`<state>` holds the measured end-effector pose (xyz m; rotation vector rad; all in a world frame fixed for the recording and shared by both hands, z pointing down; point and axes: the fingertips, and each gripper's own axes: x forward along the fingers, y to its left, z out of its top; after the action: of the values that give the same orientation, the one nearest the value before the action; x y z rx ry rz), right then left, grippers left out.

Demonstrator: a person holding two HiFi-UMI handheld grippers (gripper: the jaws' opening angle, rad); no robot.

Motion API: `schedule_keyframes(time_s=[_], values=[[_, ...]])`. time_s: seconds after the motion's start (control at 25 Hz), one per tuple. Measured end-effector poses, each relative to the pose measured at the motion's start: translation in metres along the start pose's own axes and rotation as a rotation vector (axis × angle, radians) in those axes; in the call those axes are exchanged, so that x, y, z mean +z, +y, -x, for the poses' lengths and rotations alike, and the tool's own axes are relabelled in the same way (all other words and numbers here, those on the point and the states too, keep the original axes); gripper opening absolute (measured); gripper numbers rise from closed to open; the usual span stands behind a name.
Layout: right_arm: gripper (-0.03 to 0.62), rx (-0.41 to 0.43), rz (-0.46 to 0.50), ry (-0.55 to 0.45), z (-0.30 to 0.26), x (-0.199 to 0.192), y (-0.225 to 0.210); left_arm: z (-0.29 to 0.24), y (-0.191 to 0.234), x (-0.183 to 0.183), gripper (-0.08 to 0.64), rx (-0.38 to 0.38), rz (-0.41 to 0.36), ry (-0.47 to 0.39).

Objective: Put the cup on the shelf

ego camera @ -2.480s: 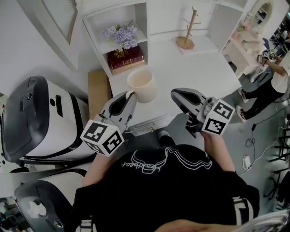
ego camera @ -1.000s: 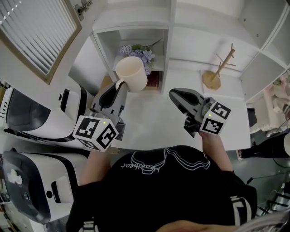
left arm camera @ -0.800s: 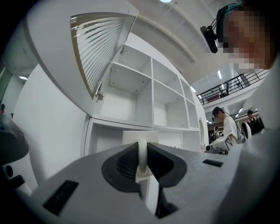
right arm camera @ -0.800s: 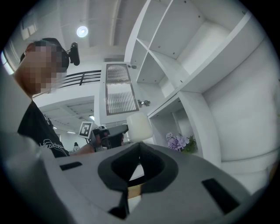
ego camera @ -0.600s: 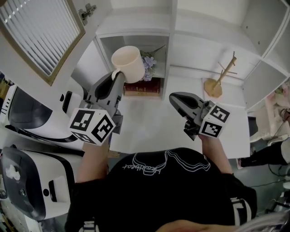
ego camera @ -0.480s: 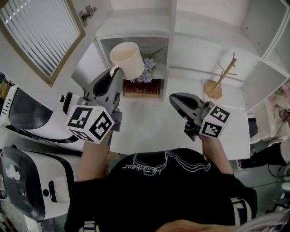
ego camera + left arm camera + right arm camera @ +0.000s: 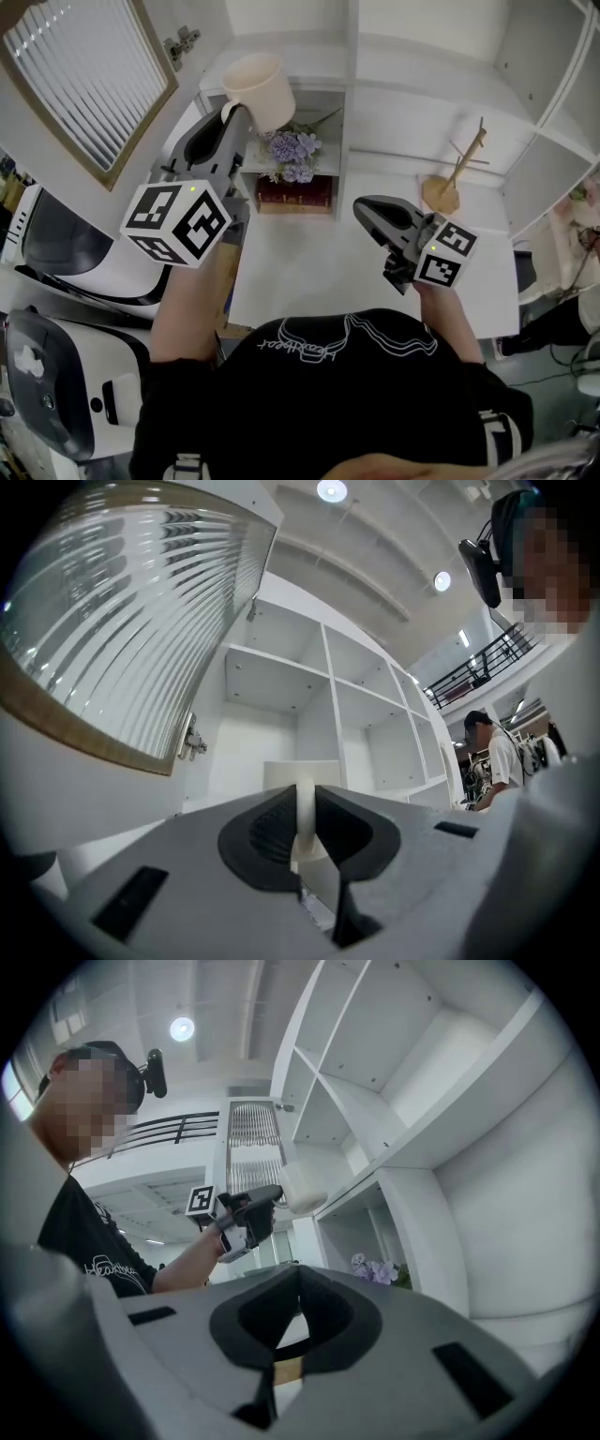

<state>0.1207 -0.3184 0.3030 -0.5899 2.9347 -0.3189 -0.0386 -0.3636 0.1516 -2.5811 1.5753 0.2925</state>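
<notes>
The cream cup (image 7: 261, 89) hangs in the air, level with the white shelf board (image 7: 309, 73) that tops the flower cubby. My left gripper (image 7: 236, 111) is shut on the cup's handle, arm raised high. In the left gripper view the handle (image 7: 305, 808) stands pinched between the jaws and the cup body (image 7: 300, 772) shows just beyond, with empty white shelf cubbies (image 7: 281, 705) ahead. The right gripper (image 7: 367, 208) hovers low over the white tabletop (image 7: 309, 272), jaws shut with nothing in them. In the right gripper view the cup (image 7: 302, 1188) and the left gripper (image 7: 253, 1208) show beside the shelf edge.
Purple flowers (image 7: 291, 150) and red books (image 7: 292, 192) fill the lower cubby. A wooden mug tree (image 7: 450, 178) stands on the table at the right. A slatted window (image 7: 84, 75) is at the left, white machines (image 7: 56, 253) below it. A person (image 7: 492, 757) stands far off.
My left gripper has carried the cup up from the table to the height of the shelf above the flowers. The right gripper has barely moved.
</notes>
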Motion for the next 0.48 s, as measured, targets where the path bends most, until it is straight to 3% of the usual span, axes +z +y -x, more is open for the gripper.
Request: schedule_keyframes(time_s=[0.48], values=[[0.006, -0.03, -0.002, -0.006, 0.008, 0.003, -0.021, -0.056, 0.017, 0.033, 0.041, 0.024, -0.047, -0.012]])
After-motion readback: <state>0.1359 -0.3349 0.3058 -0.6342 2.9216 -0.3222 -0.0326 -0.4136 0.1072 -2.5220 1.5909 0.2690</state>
